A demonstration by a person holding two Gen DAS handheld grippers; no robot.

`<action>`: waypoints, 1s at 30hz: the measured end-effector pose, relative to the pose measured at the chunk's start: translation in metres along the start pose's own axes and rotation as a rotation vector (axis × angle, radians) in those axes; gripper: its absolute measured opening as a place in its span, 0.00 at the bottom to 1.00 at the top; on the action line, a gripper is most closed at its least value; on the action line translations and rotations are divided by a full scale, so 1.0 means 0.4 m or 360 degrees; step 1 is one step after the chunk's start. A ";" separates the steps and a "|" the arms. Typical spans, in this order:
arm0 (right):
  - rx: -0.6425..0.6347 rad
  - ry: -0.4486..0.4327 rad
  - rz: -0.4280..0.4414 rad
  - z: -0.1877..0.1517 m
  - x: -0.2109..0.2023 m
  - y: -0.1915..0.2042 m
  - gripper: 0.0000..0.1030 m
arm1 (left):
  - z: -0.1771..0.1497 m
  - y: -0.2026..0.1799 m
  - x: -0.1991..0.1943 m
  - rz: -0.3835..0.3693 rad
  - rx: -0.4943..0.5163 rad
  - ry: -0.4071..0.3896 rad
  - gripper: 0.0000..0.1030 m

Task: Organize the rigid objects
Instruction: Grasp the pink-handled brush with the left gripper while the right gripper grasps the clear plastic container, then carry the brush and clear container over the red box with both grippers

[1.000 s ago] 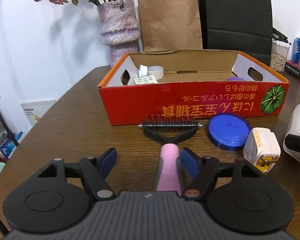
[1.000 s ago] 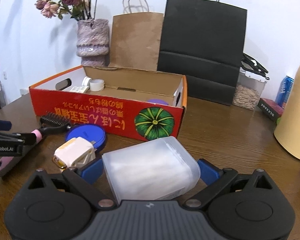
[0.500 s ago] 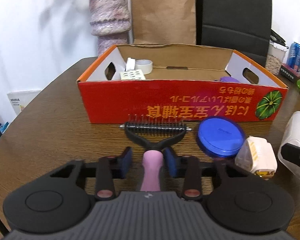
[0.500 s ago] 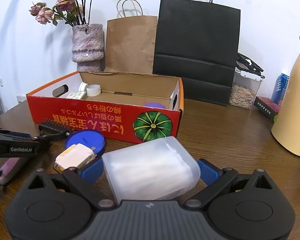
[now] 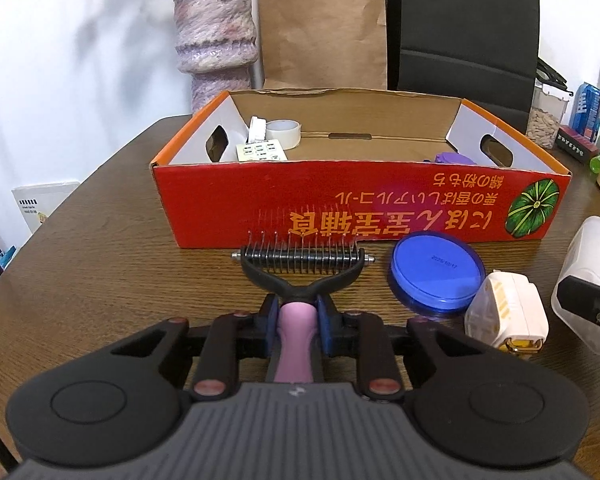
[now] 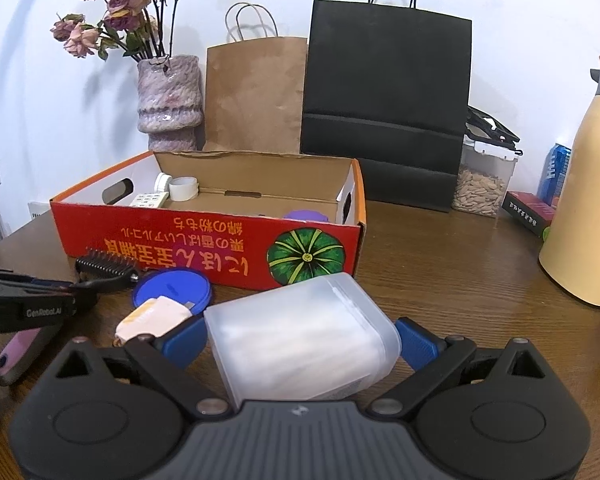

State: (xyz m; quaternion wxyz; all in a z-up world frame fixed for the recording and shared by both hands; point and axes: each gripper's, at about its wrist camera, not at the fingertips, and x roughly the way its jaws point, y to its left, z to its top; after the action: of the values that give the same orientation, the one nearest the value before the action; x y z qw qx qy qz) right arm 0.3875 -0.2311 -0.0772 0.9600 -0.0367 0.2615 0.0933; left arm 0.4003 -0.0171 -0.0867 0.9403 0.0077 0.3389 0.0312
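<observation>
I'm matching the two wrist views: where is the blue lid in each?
Left wrist: blue lid lies right of centre on the table, beside the comb head.
Right wrist: lower left, partly behind the white plug.
Shared landmark: the red box, just behind it.

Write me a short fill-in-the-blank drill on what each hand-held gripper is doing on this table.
1. The left hand-held gripper is shut on the pink handle of the ____.
2. The right hand-held gripper straddles a frosted plastic ____.
3. The roll of tape lies inside the ____ box.
4. The white plug overlaps the rim of the ____ lid.

Missing words: comb; container; red; blue
</observation>
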 end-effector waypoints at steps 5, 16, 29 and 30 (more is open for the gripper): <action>0.0021 -0.0021 -0.0005 0.003 -0.006 -0.001 0.97 | 0.001 0.003 -0.016 0.0004 -0.0015 -0.0024 0.21; 0.0048 -0.0065 0.0002 0.005 -0.024 0.007 0.97 | 0.005 0.006 -0.064 -0.0009 -0.0034 -0.0086 0.21; 0.0092 -0.0140 0.0025 0.016 -0.055 0.028 0.97 | 0.024 0.009 -0.124 0.0045 -0.0056 -0.0187 0.21; 0.0096 -0.0145 0.0029 0.018 -0.058 0.029 0.97 | 0.027 0.009 -0.128 0.0050 -0.0056 -0.0194 0.21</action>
State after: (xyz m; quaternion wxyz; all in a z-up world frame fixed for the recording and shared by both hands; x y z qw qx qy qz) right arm 0.3693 -0.2225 -0.0594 0.9707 -0.0010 0.2204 0.0958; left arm 0.3676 -0.0167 -0.0456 0.9585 -0.0015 0.2803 0.0515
